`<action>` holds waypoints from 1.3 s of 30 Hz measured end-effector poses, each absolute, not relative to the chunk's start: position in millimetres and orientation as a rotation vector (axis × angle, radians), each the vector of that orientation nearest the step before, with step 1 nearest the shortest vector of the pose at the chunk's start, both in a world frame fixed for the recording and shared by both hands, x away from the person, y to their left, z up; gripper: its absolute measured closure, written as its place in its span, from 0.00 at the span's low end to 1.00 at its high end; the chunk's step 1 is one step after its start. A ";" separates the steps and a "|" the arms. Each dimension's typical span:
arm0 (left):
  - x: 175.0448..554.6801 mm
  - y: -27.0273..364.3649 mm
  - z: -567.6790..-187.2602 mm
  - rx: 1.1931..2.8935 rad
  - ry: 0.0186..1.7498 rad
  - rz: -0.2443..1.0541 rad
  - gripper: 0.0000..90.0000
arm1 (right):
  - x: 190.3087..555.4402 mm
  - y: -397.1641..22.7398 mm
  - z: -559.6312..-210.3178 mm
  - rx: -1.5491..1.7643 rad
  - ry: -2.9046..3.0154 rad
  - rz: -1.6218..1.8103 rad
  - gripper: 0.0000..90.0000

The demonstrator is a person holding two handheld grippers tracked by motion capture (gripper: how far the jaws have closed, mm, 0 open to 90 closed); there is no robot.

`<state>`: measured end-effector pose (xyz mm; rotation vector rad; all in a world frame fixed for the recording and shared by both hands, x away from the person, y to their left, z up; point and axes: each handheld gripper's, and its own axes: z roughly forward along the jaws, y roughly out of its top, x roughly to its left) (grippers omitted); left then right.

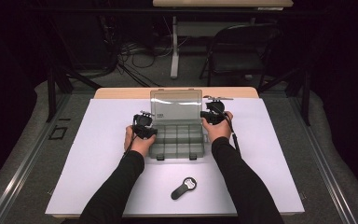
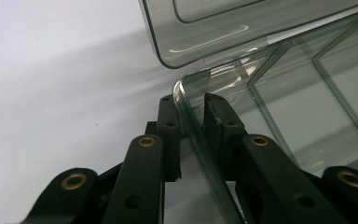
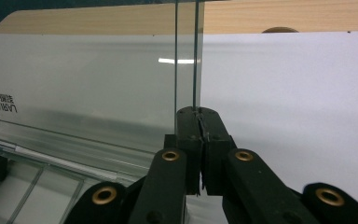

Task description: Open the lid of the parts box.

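A clear plastic organiser box [image 1: 177, 142] with empty compartments sits mid-table, its lid [image 1: 176, 105] standing upright at the back. My left gripper [image 1: 154, 132] is at the box's left side. In the left gripper view its jaws [image 2: 191, 105] straddle the left wall [image 2: 200, 144] near the back corner and close on it. My right gripper [image 1: 205, 115] is at the lid's right edge. In the right gripper view its jaws [image 3: 197, 114] are pinched together on the thin edge of the lid [image 3: 98, 93], holding it upright.
A white sheet [image 1: 98, 154] covers the wooden table [image 1: 121, 93]. A black handled tool with a round white face [image 1: 183, 188] lies near the front edge, between the forearms. A folding chair [image 1: 242, 46] and cables are on the floor behind the table.
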<state>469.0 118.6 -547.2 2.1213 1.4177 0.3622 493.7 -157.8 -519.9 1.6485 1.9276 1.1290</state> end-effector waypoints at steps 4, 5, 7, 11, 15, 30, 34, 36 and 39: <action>469.1 118.7 -547.2 2.122 1.417 0.362 0.85 | 494.7 -158.5 -520.4 1.652 1.928 1.133 0.99; 469.1 118.7 -547.2 2.122 1.417 0.362 0.85 | 494.7 -158.5 -520.4 1.652 1.928 1.133 0.99; 469.1 118.8 -547.2 2.122 1.416 0.362 0.85 | 495.5 -158.7 -521.5 1.658 1.928 1.137 0.99; 469.1 118.8 -547.2 2.122 1.415 0.362 0.85 | 496.7 -159.3 -522.7 1.660 1.928 1.137 0.99; 469.0 118.8 -547.3 2.121 1.414 0.363 0.85 | 497.2 -159.4 -523.5 1.673 1.926 1.140 0.99; 468.4 118.6 -547.7 2.115 1.416 0.366 0.85 | 503.5 -160.4 -537.1 1.748 1.946 1.110 1.00; 468.2 118.5 -547.8 2.111 1.420 0.366 0.86 | 503.8 -160.5 -537.0 1.746 1.948 1.111 1.00; 468.2 118.4 -547.8 2.110 1.420 0.366 0.85 | 503.8 -160.4 -536.9 1.745 1.948 1.111 1.00; 468.1 118.4 -547.8 2.109 1.422 0.366 0.86 | 503.9 -160.0 -537.7 1.748 1.949 1.107 1.00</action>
